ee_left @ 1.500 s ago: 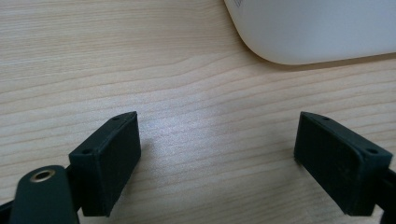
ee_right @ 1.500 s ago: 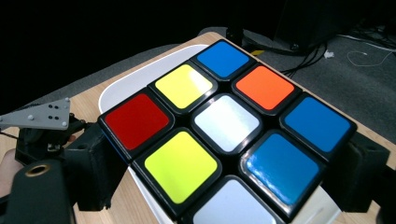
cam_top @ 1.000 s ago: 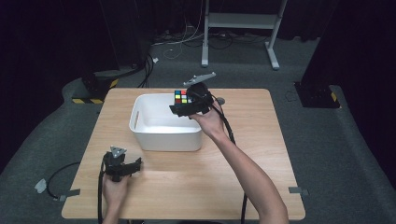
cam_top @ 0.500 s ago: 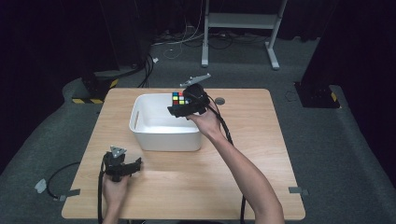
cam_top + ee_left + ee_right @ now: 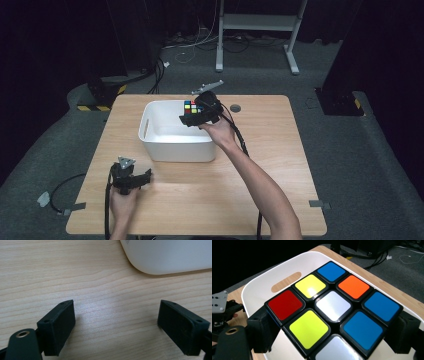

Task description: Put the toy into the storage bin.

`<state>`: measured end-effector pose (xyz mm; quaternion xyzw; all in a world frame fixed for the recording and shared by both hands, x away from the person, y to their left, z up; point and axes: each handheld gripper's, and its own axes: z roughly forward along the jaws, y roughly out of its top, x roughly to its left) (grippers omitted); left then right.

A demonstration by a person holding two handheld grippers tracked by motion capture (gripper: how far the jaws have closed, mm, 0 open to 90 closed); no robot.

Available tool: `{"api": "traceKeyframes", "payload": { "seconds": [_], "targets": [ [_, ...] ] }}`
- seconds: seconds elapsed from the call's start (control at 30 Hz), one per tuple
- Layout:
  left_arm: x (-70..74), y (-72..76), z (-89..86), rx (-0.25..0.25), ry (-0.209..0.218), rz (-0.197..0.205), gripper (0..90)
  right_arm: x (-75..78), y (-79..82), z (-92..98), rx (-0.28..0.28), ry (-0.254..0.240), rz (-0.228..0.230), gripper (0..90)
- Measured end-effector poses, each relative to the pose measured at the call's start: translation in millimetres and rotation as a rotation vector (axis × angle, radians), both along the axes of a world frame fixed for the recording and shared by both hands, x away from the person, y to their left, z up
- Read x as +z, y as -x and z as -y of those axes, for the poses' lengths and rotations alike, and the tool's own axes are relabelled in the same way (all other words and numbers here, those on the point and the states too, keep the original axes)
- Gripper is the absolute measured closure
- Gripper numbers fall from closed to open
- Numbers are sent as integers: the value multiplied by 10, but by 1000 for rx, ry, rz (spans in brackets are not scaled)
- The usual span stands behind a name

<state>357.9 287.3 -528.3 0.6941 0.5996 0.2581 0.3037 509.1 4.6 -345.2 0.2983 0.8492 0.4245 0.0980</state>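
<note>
A white rectangular plastic tub [image 5: 176,139] with slotted handles stands on the far half of the light wooden tabletop [image 5: 280,150], its pale interior bare where it shows. The right gripper [image 5: 192,114] hangs above the tub's far right corner, its jaws clamped on opposite sides of a multicoloured puzzle cube [image 5: 190,106], held in the air over the tub's open top. In the right gripper view the puzzle cube [image 5: 332,312] shows a face of red, yellow, blue, orange and white squares, with the tub's rim [image 5: 287,265] and a slot handle beyond it. At the near left of the tabletop, the left gripper [image 5: 146,175] rests low with its jaws spread wide around nothing, bare wood between them, well apart from the tub.
</note>
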Motion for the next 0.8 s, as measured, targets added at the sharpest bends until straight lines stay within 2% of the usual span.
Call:
{"api": "traceKeyframes", "payload": {
  "seconds": [0.8],
  "targets": [
    [0,0,1,0,0,0,148,-202,-62,-11,-8,17,-37,139]
  ]
}}
